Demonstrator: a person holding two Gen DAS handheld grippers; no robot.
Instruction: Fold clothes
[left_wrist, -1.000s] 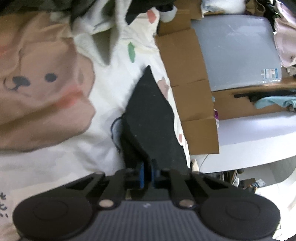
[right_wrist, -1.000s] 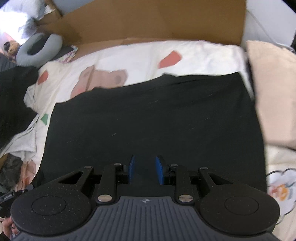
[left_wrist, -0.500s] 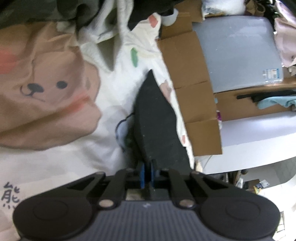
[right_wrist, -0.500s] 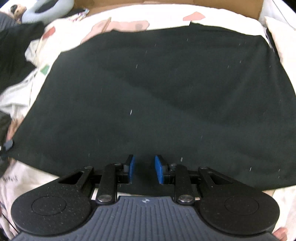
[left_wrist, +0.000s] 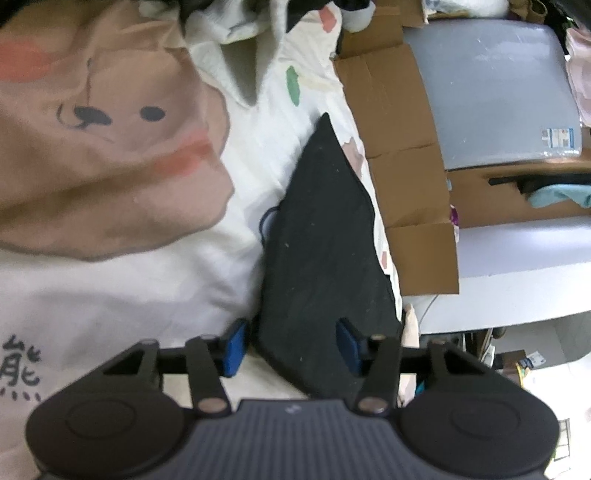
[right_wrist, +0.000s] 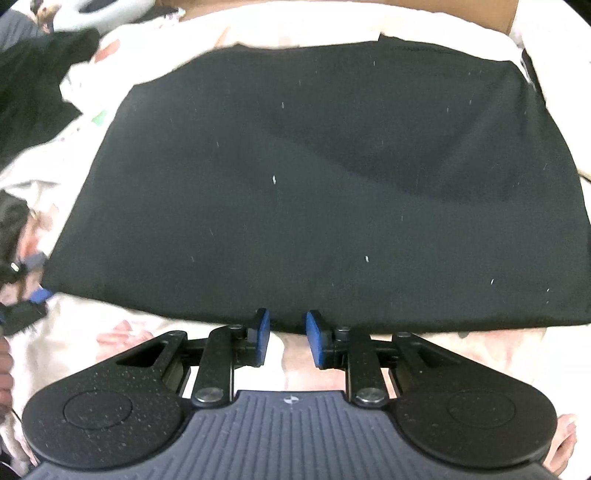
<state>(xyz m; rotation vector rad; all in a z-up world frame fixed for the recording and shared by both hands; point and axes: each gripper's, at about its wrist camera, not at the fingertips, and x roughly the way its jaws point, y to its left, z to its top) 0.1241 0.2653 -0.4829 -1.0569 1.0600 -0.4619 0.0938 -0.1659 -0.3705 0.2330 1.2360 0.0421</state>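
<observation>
While left tool (left_wrist: 290, 349) opens, black garment (left_wrist: 325, 258) corner prob. lies between.

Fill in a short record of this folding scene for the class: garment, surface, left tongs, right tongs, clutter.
garment: black cloth, lying flat and folded
surface: white bedsheet with bear print
left tongs: opening, pads clear of the cloth's corner between them
right tongs: parted at the cloth's near edge, gripping nothing
clutter: cardboard beside the bed; dark clothes pile

A home bedroom — bear-print bedding (left_wrist: 110, 155), heaped clothes (left_wrist: 236, 22), cardboard boxes (left_wrist: 402, 177)
</observation>
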